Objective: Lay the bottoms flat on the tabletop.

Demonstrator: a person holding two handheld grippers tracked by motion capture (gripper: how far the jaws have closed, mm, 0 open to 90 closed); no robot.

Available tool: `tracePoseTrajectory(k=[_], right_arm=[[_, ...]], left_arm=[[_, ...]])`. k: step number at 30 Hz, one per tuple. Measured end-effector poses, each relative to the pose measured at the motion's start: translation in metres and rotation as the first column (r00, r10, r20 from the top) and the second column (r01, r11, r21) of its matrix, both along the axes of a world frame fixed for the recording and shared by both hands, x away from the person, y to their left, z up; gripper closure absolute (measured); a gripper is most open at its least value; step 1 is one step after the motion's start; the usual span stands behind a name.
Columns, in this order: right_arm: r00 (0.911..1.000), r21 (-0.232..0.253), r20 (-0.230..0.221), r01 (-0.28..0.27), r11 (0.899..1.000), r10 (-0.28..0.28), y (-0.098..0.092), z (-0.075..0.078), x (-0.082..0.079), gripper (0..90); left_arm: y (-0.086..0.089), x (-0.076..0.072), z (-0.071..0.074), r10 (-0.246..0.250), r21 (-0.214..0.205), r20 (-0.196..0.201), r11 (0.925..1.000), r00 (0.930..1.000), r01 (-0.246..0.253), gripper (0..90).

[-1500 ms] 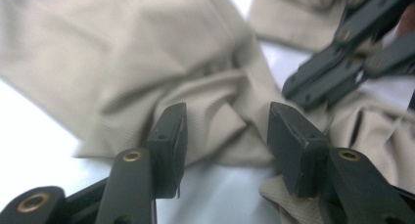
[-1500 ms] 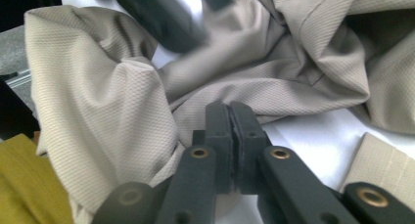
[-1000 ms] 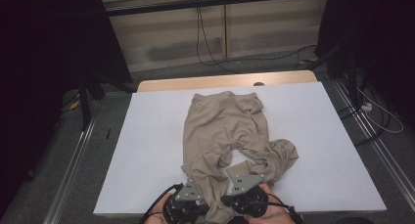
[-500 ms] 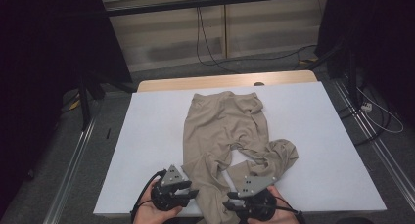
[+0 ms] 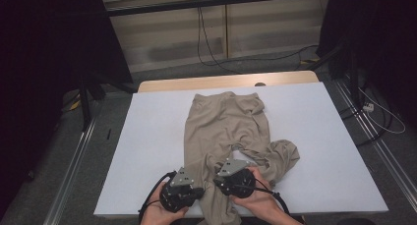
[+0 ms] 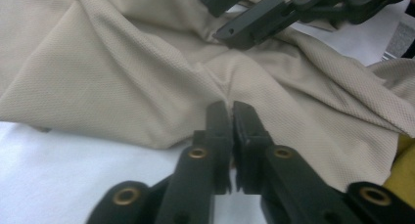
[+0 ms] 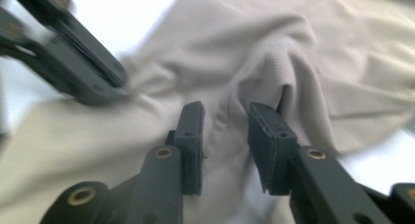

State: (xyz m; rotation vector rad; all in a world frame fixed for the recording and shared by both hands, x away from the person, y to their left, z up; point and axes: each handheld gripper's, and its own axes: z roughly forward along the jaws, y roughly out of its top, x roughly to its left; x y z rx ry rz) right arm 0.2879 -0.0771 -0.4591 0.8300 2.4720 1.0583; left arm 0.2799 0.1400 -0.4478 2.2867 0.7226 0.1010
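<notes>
— How are the two tools built?
— The left gripper (image 5: 193,180) and right gripper (image 5: 227,172) are made of black metal, each topped by a grey three-cornered plate.
— And the details?
— Brass-coloured rivets are set in the linkages; black cables are trailed behind. Bare hands (image 5: 260,200) are seen.

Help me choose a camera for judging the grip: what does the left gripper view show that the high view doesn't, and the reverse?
Left gripper view: the left gripper with jaws nearly together, just been closing, pinching a fold of the beige trousers.

High view: the trousers' full layout, waistband far, one leg bunched to the right, on the white table, and both hands.

Both: trousers, table and the right gripper close beside the left.
</notes>
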Motion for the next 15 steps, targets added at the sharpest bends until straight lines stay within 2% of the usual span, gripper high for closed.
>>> tracePoseTrajectory(k=[1,3,5,9,11,13,15], right_arm=[[0.9999,0.006,0.001,0.011,1.000,-0.011,-0.002,-0.002,0.001,64.2],[0.9996,0.031,-0.025,0.012,0.999,-0.011,-0.006,-0.002,0.003,83.0],[0.9994,0.018,-0.029,0.022,1.000,-0.021,-0.011,-0.001,0.002,87.6],[0.9964,0.065,-0.083,0.023,0.998,-0.018,-0.027,0.003,-0.006,88.6],[0.9933,0.092,-0.112,0.038,0.995,-0.028,-0.036,0.005,-0.012,88.5],[0.9902,0.097,-0.134,0.052,0.994,-0.039,-0.044,0.006,-0.019,88.5],[0.9863,0.089,-0.159,0.061,0.994,-0.046,-0.049,0.005,-0.026,88.2]], left_arm=[[0.001,0.001,0.000,0.005,-0.003,0.007,1.0000,1.0000,-0.005,81.9],[0.003,0.001,0.002,0.020,-0.011,0.012,0.9997,0.9997,-0.020,79.3],[0.006,0.002,0.002,0.034,-0.014,0.013,0.9993,0.9993,-0.034,75.6],[0.011,0.004,0.005,0.064,-0.032,0.018,0.9975,0.9978,-0.063,63.7],[0.013,0.004,0.007,0.079,-0.046,0.029,0.9959,0.9965,-0.077,61.3],[0.015,0.005,0.008,0.087,-0.049,0.048,0.9952,0.9950,-0.085,60.2],[0.014,0.006,0.008,0.089,-0.051,0.050,0.9949,0.9947,-0.087,60.2]])
